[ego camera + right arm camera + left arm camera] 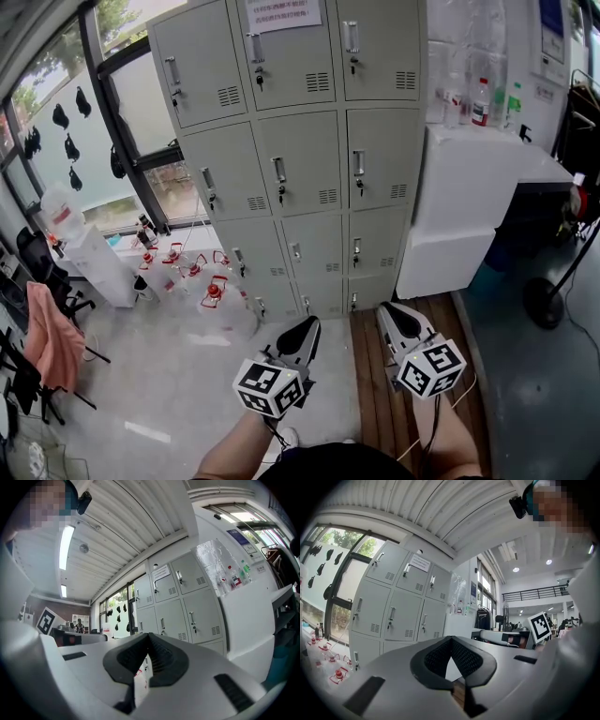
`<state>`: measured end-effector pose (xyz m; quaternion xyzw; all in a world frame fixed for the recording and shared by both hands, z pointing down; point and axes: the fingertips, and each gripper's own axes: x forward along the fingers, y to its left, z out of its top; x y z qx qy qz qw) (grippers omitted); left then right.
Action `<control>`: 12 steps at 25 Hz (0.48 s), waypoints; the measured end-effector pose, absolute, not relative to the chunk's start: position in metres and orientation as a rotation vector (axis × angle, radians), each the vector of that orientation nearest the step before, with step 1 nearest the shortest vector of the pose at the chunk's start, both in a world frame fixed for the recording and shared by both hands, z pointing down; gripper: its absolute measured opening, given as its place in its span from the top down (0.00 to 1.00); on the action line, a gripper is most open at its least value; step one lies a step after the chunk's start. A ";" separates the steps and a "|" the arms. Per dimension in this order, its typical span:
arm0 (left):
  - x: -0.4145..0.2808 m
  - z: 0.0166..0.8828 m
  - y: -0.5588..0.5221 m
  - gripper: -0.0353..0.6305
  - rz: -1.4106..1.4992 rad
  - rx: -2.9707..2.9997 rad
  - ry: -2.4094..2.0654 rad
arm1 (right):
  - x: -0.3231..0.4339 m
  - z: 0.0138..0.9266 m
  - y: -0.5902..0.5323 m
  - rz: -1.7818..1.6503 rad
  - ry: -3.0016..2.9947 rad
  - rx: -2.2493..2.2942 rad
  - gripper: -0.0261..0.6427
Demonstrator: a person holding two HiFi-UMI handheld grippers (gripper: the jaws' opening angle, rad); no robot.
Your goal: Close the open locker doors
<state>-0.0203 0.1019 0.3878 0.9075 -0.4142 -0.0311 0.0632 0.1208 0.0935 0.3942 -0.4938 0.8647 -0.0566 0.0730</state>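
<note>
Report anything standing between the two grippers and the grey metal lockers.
Nothing visible blocks the straight path from the left gripper or right gripper to the grey metal lockers. Clear water jugs with red caps crowd the floor before their bottom-left corner only. Both grippers are shut, empty.

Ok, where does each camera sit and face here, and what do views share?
Head view: on the person's head, steeply down at the lockers; left gripper, right gripper, forearms show.
Left gripper view: along its shut jaws, level toward the lockers; white clothing at right.
Right gripper view: along its shut jaws toward the lockers; white clothing at left.
Shared: all three see the lockers.
</note>
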 end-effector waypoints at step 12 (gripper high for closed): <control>-0.015 0.388 0.107 0.92 -0.099 2.733 -1.268 | 0.125 0.395 0.097 -0.174 2.609 -1.466 0.96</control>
